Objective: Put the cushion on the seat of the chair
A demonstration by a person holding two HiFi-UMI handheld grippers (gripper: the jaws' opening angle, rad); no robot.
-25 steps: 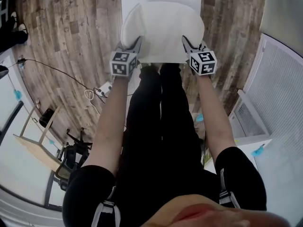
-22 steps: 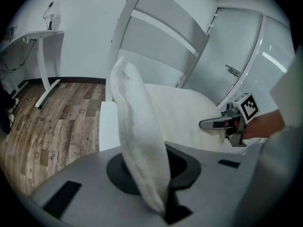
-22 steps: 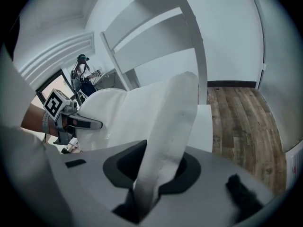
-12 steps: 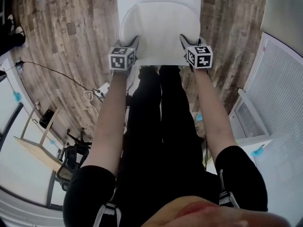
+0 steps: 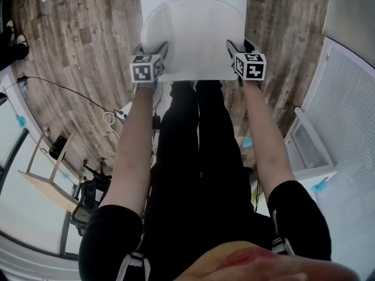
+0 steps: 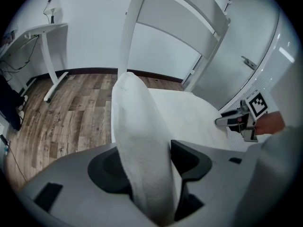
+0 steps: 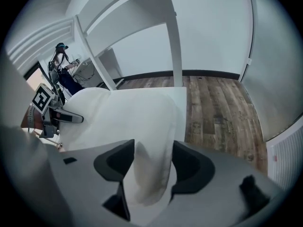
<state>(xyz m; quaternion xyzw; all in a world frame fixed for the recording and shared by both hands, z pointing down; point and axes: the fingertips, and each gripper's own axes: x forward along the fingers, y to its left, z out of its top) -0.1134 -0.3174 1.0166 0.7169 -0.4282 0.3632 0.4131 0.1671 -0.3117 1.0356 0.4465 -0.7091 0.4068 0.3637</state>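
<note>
The white cushion lies on the white chair's seat, covering most of it. My left gripper is at the cushion's near left corner and my right gripper at its near right corner. In the left gripper view the puffy cushion edge stands up between the jaws of the left gripper, which have just been opening. In the right gripper view a cushion corner hangs loose between the wide jaws of the right gripper, with gaps on both sides; they too have just been opening.
The chair's slatted back rises beyond the seat. Wood plank floor surrounds the chair, with a cable on the left. A white desk leg stands far left, a white cabinet at the right. The person's legs stand against the seat's front.
Both grippers sank towards the seat with the cushion, which went from bulging to lying flatter on the seat. The jaws of both have spread apart.
</note>
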